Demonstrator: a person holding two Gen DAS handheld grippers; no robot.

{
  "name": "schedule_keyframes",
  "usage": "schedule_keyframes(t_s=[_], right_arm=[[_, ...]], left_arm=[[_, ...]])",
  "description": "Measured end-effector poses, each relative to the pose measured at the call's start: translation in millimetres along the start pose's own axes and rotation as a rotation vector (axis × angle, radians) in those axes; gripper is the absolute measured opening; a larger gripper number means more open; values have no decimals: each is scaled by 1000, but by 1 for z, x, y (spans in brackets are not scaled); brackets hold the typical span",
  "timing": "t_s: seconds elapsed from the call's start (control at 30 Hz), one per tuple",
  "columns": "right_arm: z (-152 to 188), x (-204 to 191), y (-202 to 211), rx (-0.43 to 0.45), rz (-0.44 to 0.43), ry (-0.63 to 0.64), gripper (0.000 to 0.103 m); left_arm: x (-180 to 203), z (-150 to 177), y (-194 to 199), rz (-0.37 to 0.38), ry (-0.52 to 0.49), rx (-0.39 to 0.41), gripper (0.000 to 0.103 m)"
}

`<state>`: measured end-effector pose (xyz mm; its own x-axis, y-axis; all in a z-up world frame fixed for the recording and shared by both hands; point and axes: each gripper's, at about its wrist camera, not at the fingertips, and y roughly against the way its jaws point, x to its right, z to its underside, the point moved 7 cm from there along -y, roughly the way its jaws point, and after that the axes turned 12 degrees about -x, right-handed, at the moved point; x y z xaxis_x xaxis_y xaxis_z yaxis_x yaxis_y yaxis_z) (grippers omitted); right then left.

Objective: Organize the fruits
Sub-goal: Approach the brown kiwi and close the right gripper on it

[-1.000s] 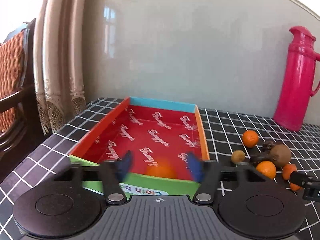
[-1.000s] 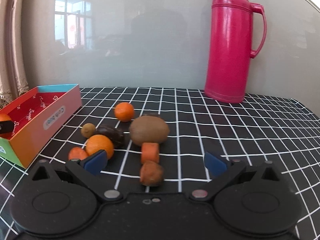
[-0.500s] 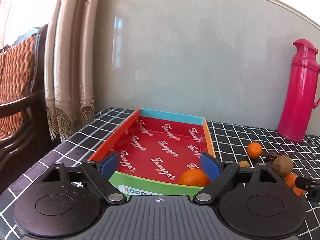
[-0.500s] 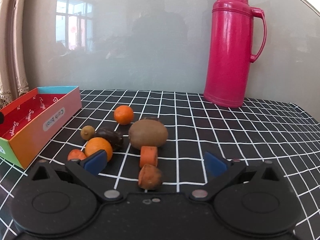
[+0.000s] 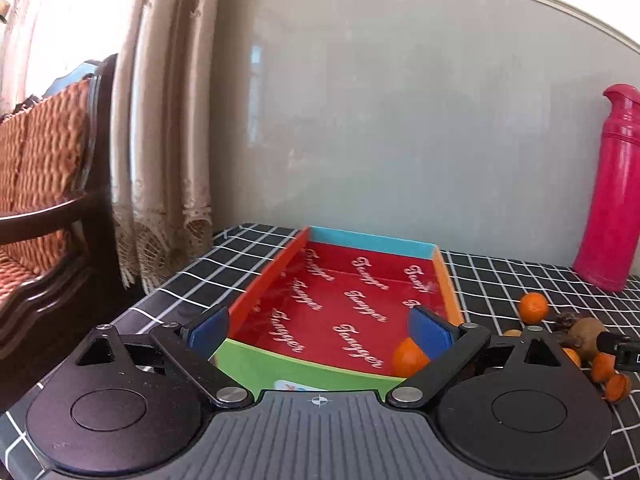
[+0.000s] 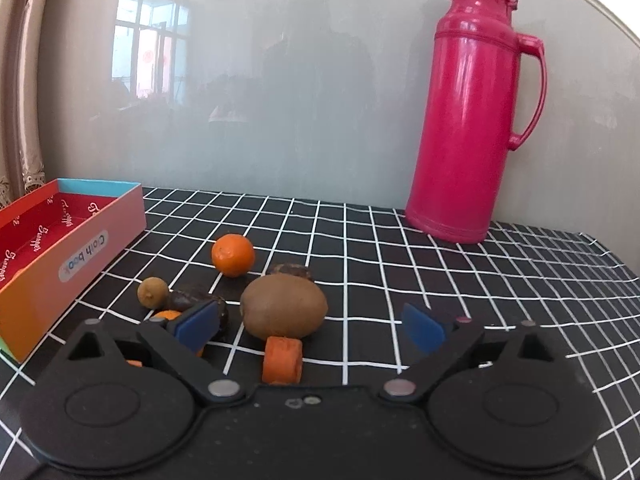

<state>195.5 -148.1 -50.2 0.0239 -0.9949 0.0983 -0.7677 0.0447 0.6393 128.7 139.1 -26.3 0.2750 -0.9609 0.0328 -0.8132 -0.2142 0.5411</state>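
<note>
While the left gripper (image 5: 318,330) opens wider above the box (image 5: 448,296), an orange (image 5: 406,358) lies inside, below its right finger, untouched. The right gripper (image 6: 310,326) is closing, fingers spread, kiwi (image 6: 284,306) just ahead between them.

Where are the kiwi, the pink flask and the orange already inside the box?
kiwi (image 6: 284,306): right wrist view, middle of its brown skin.
pink flask (image 6: 464,120): right wrist view, middle of its body.
orange in the box (image 5: 406,358): left wrist view, its visible left half, beside the blue pad.

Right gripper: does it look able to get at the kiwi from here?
Probably yes. The right gripper faces the kiwi, jaws closing but wide and empty; only a carrot piece lies in front.
</note>
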Motion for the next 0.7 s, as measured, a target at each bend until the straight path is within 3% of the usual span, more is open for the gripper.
schedule_keyframes(t_s=[0.33,0.5,0.7], right_arm=[[-11,-10,-36,-70,-13,8,71],[-6,-14,-51,-134,-25,-1,65],[-6,-11,-49,-140,-47,-28,62]], left_arm=[[-33,-1,-11,-78,36,-21,95],[-44,-1,-18,-100,61,-42,95],[-46,0,-17,-95,62,-42,95]])
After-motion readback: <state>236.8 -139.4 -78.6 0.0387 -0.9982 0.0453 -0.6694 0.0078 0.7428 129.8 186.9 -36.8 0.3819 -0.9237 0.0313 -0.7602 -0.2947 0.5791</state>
